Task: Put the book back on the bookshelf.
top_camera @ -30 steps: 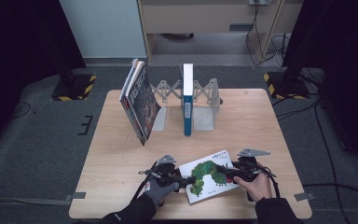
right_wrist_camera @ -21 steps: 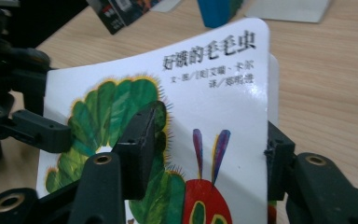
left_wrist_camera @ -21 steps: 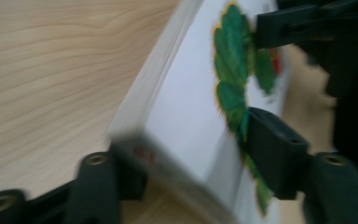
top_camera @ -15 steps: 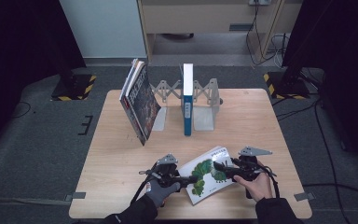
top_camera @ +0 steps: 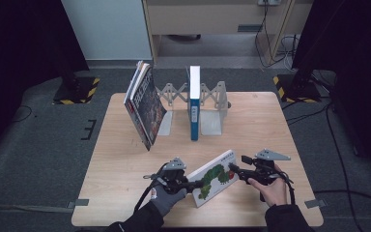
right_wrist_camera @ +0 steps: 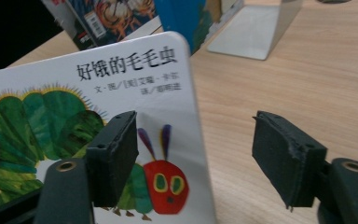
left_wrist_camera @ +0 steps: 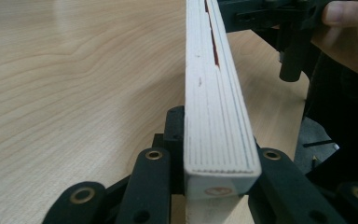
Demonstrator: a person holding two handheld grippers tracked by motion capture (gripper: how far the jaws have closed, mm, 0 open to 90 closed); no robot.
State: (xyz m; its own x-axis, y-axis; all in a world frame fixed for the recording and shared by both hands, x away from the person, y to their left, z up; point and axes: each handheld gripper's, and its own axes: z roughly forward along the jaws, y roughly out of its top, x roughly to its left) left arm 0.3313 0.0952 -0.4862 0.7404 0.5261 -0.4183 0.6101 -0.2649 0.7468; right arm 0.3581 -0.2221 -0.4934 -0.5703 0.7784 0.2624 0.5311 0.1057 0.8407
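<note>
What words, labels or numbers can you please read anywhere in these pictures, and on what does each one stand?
"好饿的毛毛虫": title on the white board book with the green caterpillar.
Smaller credit lines under that title: too blurred to read surely.
Barcode label on the dark leaning picture book: digits too small.
White label on the spine of the upright blue book: unreadable.
Small round mark on the board book's corner in the left gripper view: too blurred.

The caterpillar picture book (right_wrist_camera: pixel 121 116) carries the black Chinese title 好饿的毛毛虫 across its white cover. Smaller credit lines beneath it are too blurred to read. A barcode label marks a leaning book (right_wrist_camera: pixel 95 21) behind.
</note>
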